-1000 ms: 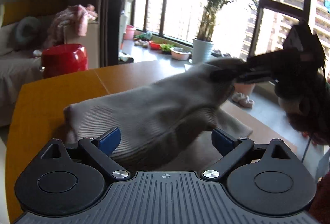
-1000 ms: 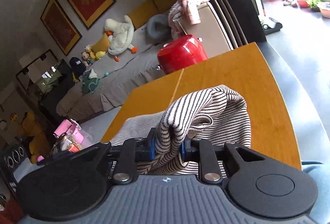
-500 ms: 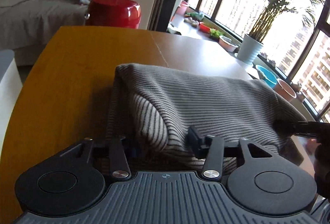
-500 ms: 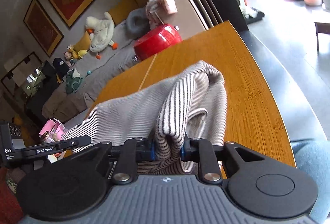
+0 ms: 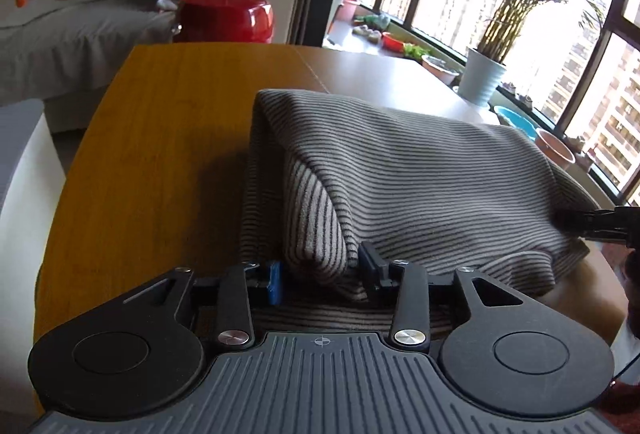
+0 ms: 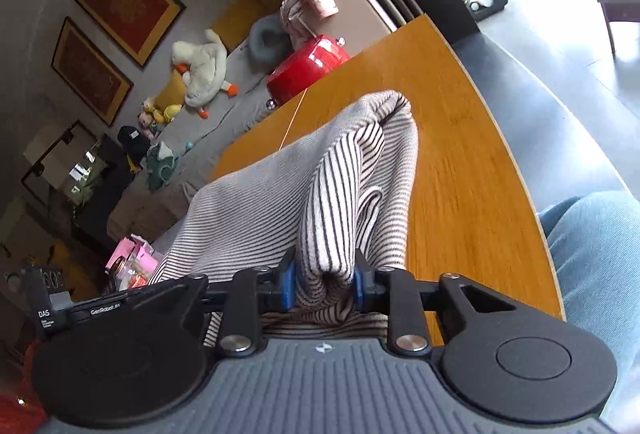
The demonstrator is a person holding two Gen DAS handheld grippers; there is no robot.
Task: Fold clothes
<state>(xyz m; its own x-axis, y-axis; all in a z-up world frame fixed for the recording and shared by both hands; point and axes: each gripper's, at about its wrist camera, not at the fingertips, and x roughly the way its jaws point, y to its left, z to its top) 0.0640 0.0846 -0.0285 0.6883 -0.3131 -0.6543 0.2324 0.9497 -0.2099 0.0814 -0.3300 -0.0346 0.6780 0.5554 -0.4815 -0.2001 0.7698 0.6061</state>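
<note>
On smooth wooden table, soft ribbed striped knit garment bunches.

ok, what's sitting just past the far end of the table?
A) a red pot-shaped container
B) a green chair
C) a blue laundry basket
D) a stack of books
A: a glossy red container stands right behind the far edge of the wooden table, and the right wrist view shows it there too.
</note>
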